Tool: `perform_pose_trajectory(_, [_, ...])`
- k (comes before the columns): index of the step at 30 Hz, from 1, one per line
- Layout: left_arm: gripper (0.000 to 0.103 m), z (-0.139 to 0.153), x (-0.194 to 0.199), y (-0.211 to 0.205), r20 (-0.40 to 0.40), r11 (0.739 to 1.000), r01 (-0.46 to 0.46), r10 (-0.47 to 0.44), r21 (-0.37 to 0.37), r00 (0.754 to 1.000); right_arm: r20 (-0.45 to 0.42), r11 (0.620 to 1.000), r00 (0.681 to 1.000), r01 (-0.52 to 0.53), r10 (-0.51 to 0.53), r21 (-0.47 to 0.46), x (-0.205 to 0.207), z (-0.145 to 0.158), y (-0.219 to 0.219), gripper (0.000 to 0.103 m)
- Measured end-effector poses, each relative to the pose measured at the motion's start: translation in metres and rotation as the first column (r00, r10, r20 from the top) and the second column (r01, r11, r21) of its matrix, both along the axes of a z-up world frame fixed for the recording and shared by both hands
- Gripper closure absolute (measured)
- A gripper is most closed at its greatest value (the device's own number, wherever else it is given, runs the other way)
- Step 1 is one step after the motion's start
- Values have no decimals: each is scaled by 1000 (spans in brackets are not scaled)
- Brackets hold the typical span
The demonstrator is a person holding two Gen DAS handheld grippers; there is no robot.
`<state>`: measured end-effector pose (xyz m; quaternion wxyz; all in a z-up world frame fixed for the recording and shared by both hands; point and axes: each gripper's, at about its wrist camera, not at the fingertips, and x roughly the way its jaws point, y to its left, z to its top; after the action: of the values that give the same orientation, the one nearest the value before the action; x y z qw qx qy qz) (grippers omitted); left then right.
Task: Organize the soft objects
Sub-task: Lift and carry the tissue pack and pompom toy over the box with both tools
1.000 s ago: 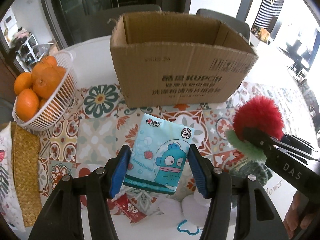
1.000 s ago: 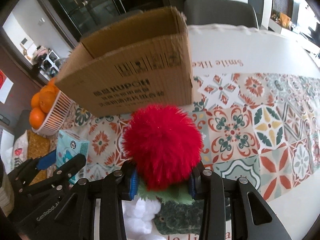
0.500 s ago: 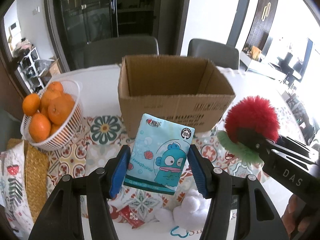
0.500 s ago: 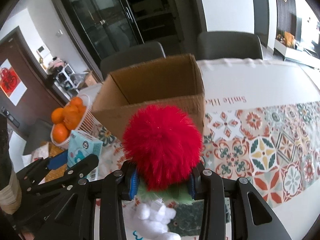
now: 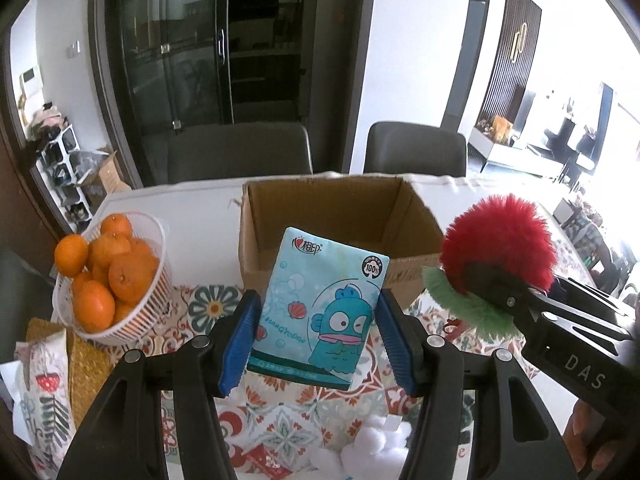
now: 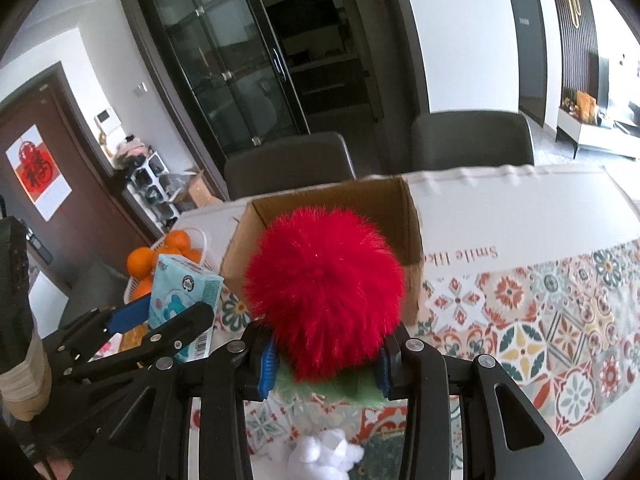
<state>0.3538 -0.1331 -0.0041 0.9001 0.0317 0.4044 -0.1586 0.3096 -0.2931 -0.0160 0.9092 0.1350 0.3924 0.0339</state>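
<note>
The tissue pack (image 5: 320,312) sits at the centre of the left wrist view, clenched between the blue pads of the left gripper (image 5: 318,340) and clear of the table. The red pompom (image 6: 324,300) fills the middle of the right wrist view, with its green fringe squeezed in the right gripper (image 6: 324,364); in the left view it shows at the right edge.

Both soft things look picked up and in carry, so the step in hand seems to be taking them to the cardboard box (image 5: 332,216), which stands open just above the pack in the frame. Its inside, as far as it shows, looks bare. The next move likely calls for bringing each load over the near rim, then letting go inside.

The near rim is the edge to clear; the pompom's fluff and the pack's lower corner could catch on it. The two grippers are close side by side, so they may crowd at the opening. The basket of oranges (image 5: 108,280) stands at the left, near the box. White cotton balls (image 5: 376,448) lie at the bottom of the frame.
</note>
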Motion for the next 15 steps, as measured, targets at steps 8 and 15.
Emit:
perform_pose_trajectory(8, [45, 17, 14, -4, 33, 1000, 2, -2, -8, 999, 52, 1000, 999, -2, 2, 0, 11, 20, -2, 64])
perform_pose_trajectory(15, [45, 25, 32, -10, 41, 1000, 7, -7, -3, 999, 74, 1000, 997, 1, 0, -9, 26, 30, -6, 64])
